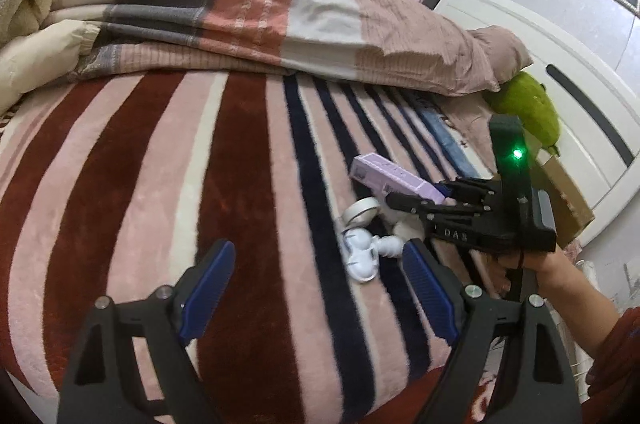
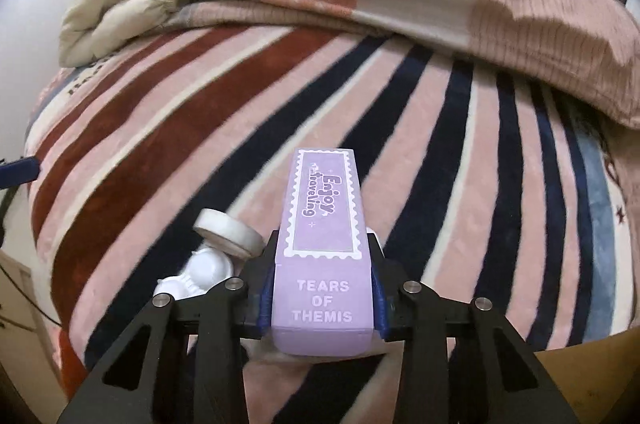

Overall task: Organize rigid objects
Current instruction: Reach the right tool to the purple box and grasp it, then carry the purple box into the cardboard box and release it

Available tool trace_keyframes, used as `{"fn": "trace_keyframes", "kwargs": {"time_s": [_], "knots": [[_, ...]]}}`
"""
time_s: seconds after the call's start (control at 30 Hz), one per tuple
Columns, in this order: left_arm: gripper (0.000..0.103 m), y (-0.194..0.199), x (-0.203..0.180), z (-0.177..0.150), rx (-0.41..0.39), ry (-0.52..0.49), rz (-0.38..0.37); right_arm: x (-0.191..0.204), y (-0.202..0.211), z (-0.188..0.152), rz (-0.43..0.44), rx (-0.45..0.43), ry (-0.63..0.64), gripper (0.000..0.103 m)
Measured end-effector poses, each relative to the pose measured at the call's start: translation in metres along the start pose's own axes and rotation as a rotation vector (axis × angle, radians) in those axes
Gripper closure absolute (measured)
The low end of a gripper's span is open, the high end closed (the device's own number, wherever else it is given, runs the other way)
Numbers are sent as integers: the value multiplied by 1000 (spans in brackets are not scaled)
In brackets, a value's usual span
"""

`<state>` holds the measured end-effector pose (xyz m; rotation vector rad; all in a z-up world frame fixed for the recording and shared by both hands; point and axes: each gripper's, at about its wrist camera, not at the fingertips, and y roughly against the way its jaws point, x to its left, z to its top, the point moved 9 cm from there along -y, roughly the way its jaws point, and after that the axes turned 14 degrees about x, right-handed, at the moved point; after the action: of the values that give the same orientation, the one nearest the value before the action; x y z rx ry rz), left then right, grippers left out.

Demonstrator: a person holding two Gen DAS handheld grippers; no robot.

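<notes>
1. The right gripper [image 2: 322, 298] has its two fingers closed tight on a purple box [image 2: 324, 244], one finger on each long side
2. The purple box says "Enjoy traveling" and "TEARS OF THEMIS" on top (the words are easy to read in the right wrist view), and it sticks out forward past the fingers, above the striped blanket [image 2: 168, 143]
3. The left gripper [image 1: 320, 288] is wide open, and its blue pads [image 1: 208, 288] hold nothing
4. A round white tin [image 1: 360, 209] lies on the striped blanket just under the purple box
5. A white plastic case [image 1: 360, 256] with round cups lies right beside the round white tin, near the left gripper's right finger
6. A folded quilt [image 1: 248, 7] lies across the bed behind it all, and a green plush toy [image 1: 528, 103] sits by the white headboard [image 1: 560, 55]
</notes>
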<state>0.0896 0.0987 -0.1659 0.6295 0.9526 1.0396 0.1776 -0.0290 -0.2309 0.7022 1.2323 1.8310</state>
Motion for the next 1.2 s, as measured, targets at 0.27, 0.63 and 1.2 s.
{"fn": "trace_keyframes", "kwargs": {"time_s": [0.27, 0.63, 1.2], "knots": [[19, 24, -55, 30, -50, -63, -130, 54, 84, -8, 128, -112, 128, 70], [22, 37, -170, 55, -67, -200, -245, 63, 192, -45, 162, -275, 234, 70], [29, -70, -336, 81, 139, -382, -322, -114, 220, -117, 105, -231, -39, 70]]}}
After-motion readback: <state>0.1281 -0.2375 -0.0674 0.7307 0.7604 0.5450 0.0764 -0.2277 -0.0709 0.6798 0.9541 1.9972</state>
